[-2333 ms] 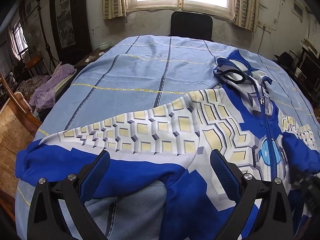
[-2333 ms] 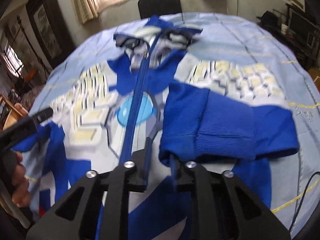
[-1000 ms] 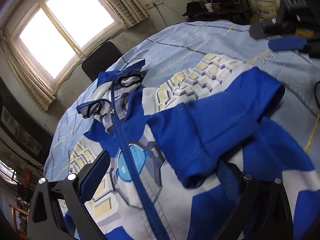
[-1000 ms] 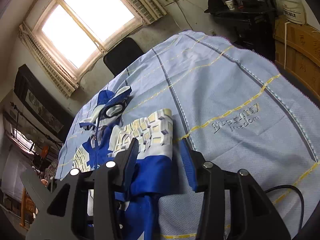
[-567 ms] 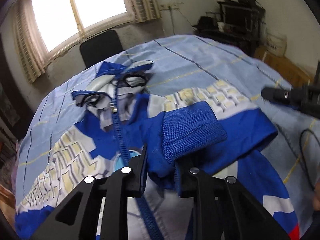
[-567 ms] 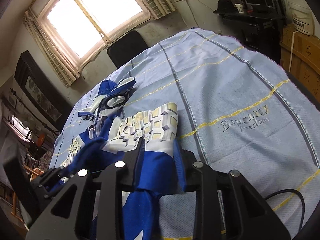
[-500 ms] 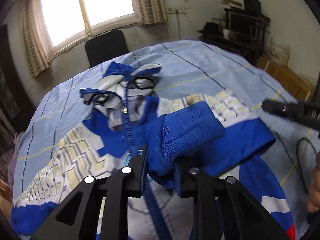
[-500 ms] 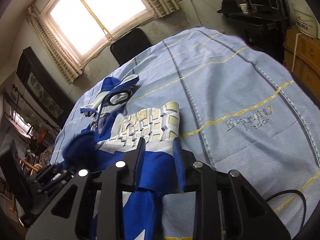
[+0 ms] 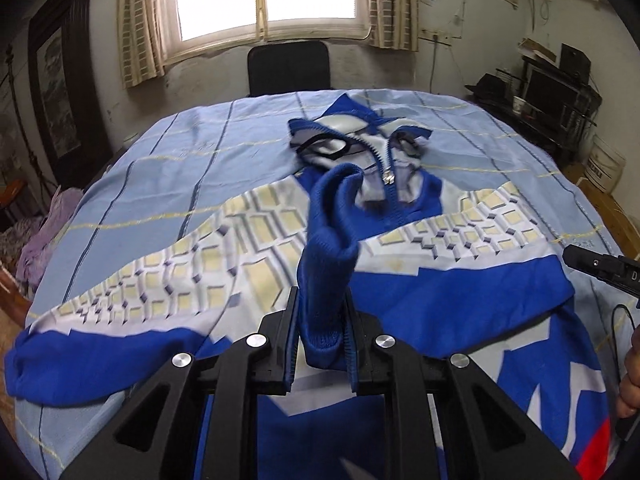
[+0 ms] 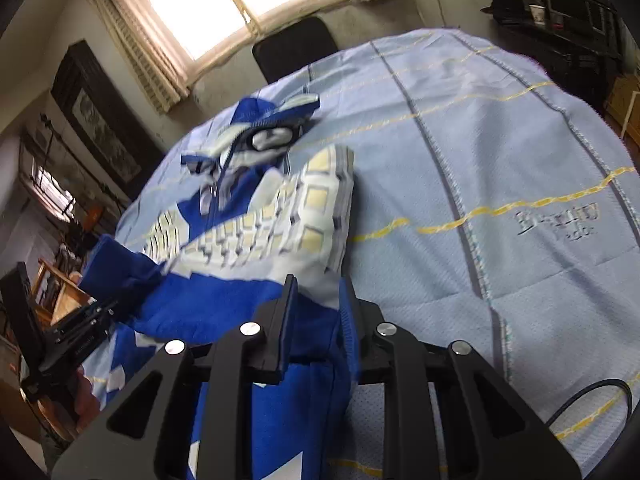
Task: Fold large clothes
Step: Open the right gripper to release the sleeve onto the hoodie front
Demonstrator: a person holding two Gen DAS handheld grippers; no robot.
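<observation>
The left gripper (image 9: pixel 320 332) pinched the hoodie's (image 9: pixel 256 248) blue ribbed cuff (image 9: pixel 326 240), lifted; the right gripper (image 10: pixel 316 320) apparently clamped its near-right sleeve fold (image 10: pixel 288 280).

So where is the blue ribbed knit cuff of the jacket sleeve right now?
In the left wrist view the blue ribbed cuff is clamped in the left gripper, lifted at centre frame above the jacket's chest, just below the zipper pull.

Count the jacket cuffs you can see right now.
2. One ribbed blue cuff is pinched upright in the left gripper over the jacket. The other cuff lies at the near left bed edge.
</observation>
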